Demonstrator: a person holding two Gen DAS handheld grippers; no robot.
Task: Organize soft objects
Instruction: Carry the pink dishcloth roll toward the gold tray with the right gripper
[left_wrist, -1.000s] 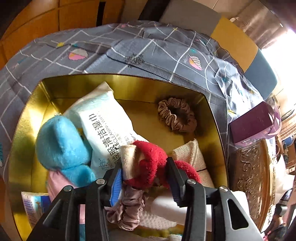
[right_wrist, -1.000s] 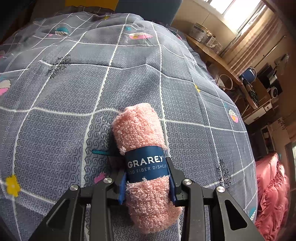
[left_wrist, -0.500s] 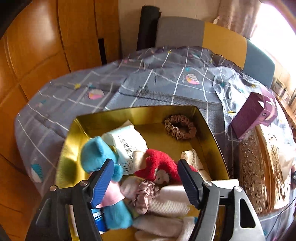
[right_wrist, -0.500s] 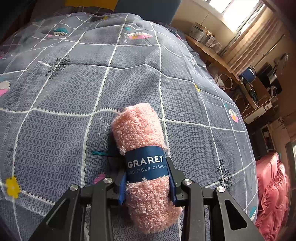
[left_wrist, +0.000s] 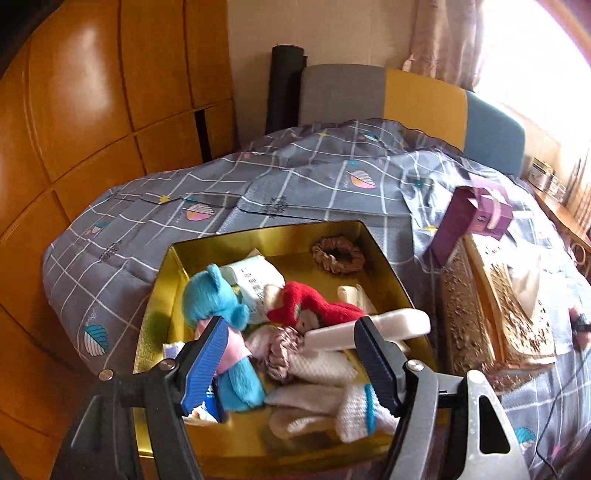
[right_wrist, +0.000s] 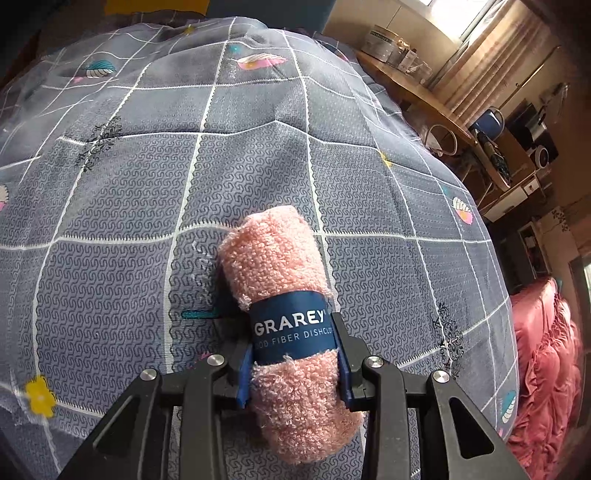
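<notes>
Left gripper (left_wrist: 291, 358) hangs above the gold tin (left_wrist: 258, 236) w/ jaws spread wide, nothing between the pads. Tin's already crowded: blue plush (left_wrist: 210, 295) at the left wall, wipes pack (left_wrist: 255, 278) behind it, red plush (left_wrist: 314, 304) mid, white knits (left_wrist: 321, 369) and socks toward the near rim, a scrunchie (left_wrist: 338, 254) alone at the far right. All light, squashy stuff — it'll give under anything pressed on top. Free floor looks to be the far-right corner by the scrunchie, plus a bare strip along the near wall. Tin walls are thin metal, so best to come in from above, not over the rim sideways.

Right gripper (right_wrist: 295, 358) is clamped on the pink rolled dishcloth (right_wrist: 280, 295), pads on the blue paper band (right_wrist: 291, 325), roll resting on the grey quilt (right_wrist: 147, 184). Fluffy, light, compresses easily; the band is probably the firmest hold, though the paper could slide off the roll. Quilt around it is open — plenty of room to lift and carry across.
</notes>
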